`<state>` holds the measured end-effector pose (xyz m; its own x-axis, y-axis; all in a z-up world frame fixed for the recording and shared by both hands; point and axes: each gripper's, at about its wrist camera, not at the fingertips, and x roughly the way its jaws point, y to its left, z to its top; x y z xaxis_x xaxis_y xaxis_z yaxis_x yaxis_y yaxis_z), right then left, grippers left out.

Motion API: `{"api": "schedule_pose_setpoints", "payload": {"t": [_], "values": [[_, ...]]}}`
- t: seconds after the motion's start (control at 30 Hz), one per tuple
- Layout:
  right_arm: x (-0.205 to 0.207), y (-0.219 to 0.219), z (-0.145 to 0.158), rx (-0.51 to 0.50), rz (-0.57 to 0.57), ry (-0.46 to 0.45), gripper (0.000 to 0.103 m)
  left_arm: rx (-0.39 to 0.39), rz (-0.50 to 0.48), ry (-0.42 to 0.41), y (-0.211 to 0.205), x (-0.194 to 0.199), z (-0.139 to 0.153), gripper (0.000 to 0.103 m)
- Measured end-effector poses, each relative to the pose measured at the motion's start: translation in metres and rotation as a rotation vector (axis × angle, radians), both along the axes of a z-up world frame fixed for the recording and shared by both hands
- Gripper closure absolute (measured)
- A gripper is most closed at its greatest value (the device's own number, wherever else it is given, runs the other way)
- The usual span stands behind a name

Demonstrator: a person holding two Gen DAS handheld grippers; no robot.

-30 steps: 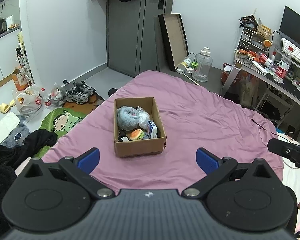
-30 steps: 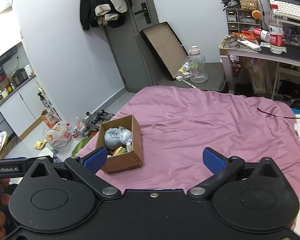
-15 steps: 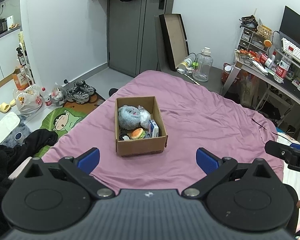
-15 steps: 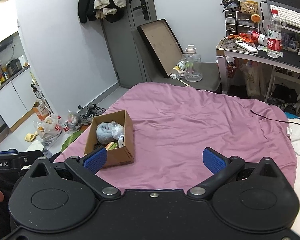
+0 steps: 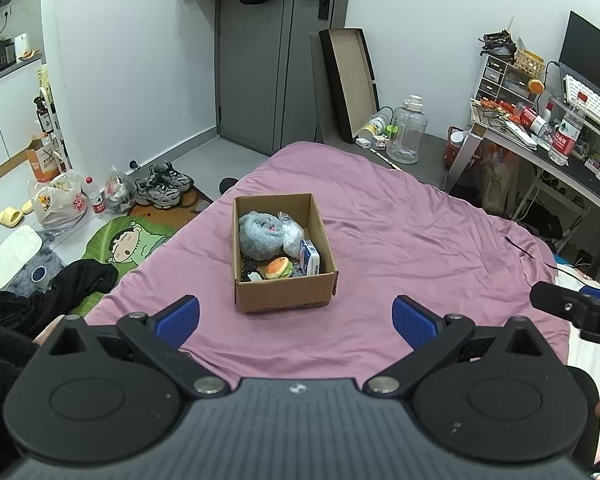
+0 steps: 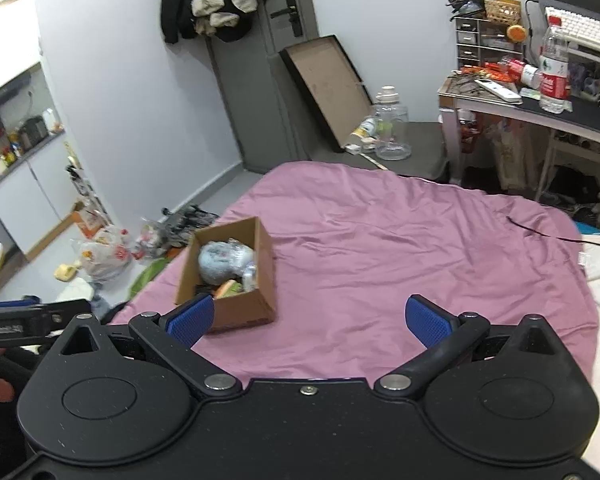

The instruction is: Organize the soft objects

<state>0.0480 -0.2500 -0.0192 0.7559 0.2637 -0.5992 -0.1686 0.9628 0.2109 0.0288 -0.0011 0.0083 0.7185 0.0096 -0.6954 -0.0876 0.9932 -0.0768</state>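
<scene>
A brown cardboard box (image 5: 284,292) sits on the purple bedspread (image 5: 400,240). Inside it lie a grey-blue fluffy bundle (image 5: 258,236), a clear plastic bag (image 5: 292,234), a burger-shaped plush (image 5: 278,268) and a small blue-and-white carton (image 5: 310,262). My left gripper (image 5: 296,316) hovers open just short of the box, nothing between its fingers. In the right wrist view the same box (image 6: 240,308) lies ahead to the left, and my right gripper (image 6: 308,318) is open and empty above the bedspread (image 6: 420,248).
Black clothing (image 5: 48,296) lies off the bed's left edge beside a green cartoon mat (image 5: 120,244). Shoes (image 5: 162,188) and plastic bags (image 5: 58,204) sit on the floor. A cluttered desk (image 5: 540,140) stands at right, a large water jug (image 5: 410,130) beyond the bed. A black cable (image 5: 520,246) crosses the right side.
The left view has drifted slightly, the box sitting a little farther right and lower. The right gripper has swung right and tilted, so the box moved left in its view. Both stayed open.
</scene>
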Motion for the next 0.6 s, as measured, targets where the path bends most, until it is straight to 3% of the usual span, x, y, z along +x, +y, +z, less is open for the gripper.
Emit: {"api": "schedule_pose_setpoints", "payload": {"t": [0.6], "values": [[0.0016, 0.0039, -0.0018, -0.069, -0.025, -0.002, 0.0, 0.009, -0.002, 0.005, -0.0011, -0.0012, 0.0009, 0.001]]}}
